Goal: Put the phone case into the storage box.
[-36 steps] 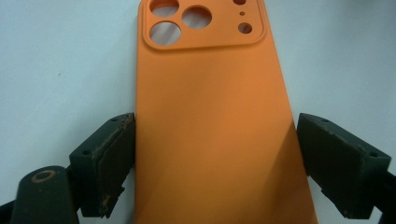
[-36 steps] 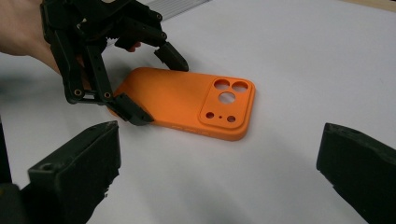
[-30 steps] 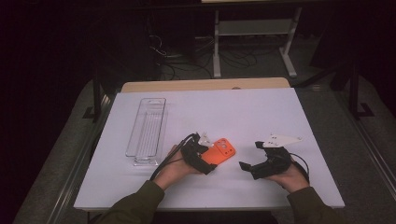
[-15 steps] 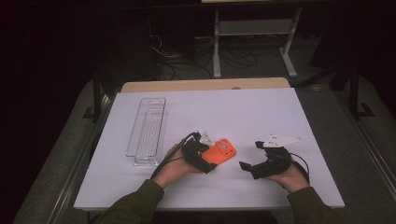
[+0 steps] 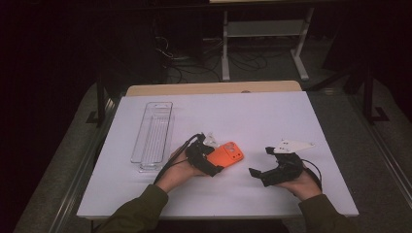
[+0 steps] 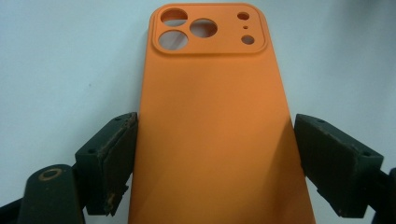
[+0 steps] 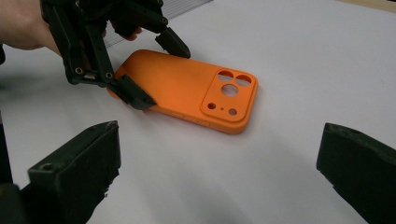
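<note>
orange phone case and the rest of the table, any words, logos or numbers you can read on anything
None: the orange phone case has a plain back with camera holes and no logo.
None: the clear tray and the white table carry no print that can be made out.

Olive-green sleeves (image 5: 141,211), 2 black hand-held grippers, left (image 5: 214,162), right (image 5: 257,174), trailing black cables

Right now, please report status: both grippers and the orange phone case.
Left gripper jaws astride the orange phone case, one side gapped. Right gripper open, holding nothing. Case flat on table, nothing in the way.
</note>
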A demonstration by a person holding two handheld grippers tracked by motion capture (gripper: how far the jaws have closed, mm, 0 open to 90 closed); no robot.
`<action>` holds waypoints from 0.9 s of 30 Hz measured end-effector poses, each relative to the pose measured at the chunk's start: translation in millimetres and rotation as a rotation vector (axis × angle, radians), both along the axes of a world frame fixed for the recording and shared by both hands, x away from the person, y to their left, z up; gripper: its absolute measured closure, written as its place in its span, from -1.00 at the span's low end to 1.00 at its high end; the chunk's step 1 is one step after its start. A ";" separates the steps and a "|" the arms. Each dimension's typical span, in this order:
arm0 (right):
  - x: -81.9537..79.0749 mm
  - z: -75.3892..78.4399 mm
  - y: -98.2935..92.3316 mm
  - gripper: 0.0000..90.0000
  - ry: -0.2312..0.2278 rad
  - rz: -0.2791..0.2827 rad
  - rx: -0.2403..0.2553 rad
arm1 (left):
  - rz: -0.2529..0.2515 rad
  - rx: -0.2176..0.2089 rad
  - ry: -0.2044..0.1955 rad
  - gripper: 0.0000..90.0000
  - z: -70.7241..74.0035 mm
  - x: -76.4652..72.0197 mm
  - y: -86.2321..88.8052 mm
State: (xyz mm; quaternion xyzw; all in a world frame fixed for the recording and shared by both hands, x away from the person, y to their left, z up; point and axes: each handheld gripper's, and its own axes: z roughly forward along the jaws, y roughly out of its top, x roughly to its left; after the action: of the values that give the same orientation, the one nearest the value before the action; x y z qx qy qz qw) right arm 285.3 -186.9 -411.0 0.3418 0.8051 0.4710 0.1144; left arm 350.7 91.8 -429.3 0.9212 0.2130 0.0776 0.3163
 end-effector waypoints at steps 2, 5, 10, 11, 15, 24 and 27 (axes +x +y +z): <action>-0.2 0.1 -0.1 -1.00 0.002 -0.001 0.000 | 0.004 -0.012 0.000 -0.64 2.0 0.0 0.8; 0.0 0.1 -0.6 -1.00 -0.002 -0.001 0.001 | 0.006 -0.033 0.005 -0.64 5.5 0.7 3.0; 0.4 0.1 -1.1 -1.00 0.003 -0.003 0.002 | 0.013 -0.062 0.033 -0.64 14.2 2.8 8.5; 0.4 0.1 -1.0 -1.00 0.004 -0.005 0.003 | 0.007 -0.059 0.034 -0.64 15.8 3.9 10.3; 0.7 -0.1 -1.4 -1.00 0.000 -0.005 0.001 | 0.023 -0.099 0.063 -0.64 20.5 6.0 15.3; 0.3 0.0 -0.9 -1.00 0.003 -0.003 -0.001 | 0.046 -0.142 0.082 -0.64 31.3 7.4 24.0; 0.2 0.1 -0.9 -1.00 0.003 -0.007 0.000 | 0.040 -0.136 0.080 -0.64 35.0 8.1 26.5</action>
State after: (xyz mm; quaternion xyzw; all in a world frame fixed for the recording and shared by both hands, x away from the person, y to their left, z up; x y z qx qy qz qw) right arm 285.6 -187.8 -410.9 0.3451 0.8042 0.4700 0.1149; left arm 358.7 118.3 -394.4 0.8955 0.2484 0.0325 0.3679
